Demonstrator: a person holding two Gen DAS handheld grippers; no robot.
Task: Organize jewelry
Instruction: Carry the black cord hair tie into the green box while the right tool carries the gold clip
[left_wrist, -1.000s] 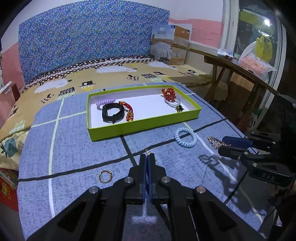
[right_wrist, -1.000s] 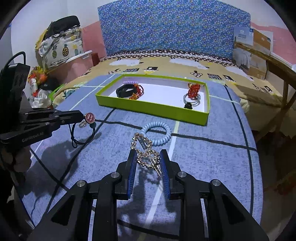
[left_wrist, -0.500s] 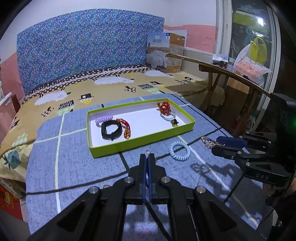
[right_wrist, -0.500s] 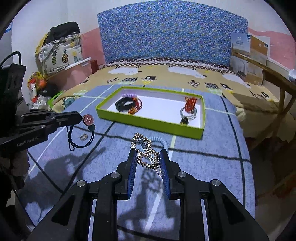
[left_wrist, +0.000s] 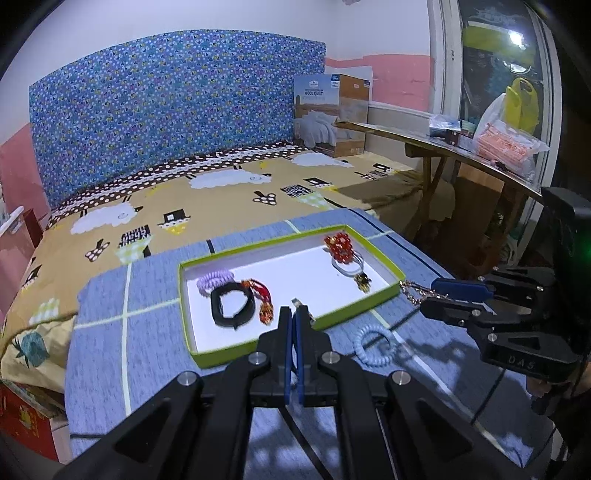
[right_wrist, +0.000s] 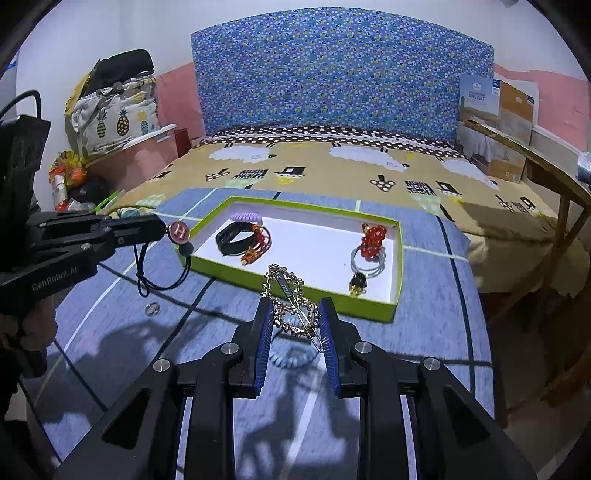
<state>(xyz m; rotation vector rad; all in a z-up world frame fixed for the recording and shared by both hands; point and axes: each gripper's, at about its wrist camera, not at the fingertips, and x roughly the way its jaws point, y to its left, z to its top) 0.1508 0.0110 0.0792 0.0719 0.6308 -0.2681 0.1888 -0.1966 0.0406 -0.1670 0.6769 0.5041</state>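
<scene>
A green-rimmed box (left_wrist: 395, 275) (right_wrist: 395, 258) on the blue cloth holds a purple coil tie, a black band (left_wrist: 232, 306), a red cord bracelet and a red bead ring (right_wrist: 373, 238). My left gripper (left_wrist: 294, 314) (right_wrist: 162, 227) is shut on a black hair tie with a round "H" charm (right_wrist: 180, 231), held above the box's left corner. My right gripper (right_wrist: 295, 314) (left_wrist: 430, 295) is shut on a gold chain hair clip (right_wrist: 291, 299), held above the cloth at the box's near right corner. A pale blue coil tie (left_wrist: 371, 349) lies on the cloth below it.
A small metal ring (right_wrist: 151, 308) lies on the cloth at the left. A patterned bed (right_wrist: 332, 166) lies behind the cloth. A wooden bench (left_wrist: 461, 155) with bags stands at the right. A cardboard box (left_wrist: 332, 110) sits by the headboard.
Both grippers have risen and moved forward toward the box, each still holding its piece. The blue coil tie and metal ring now lie farther below.
</scene>
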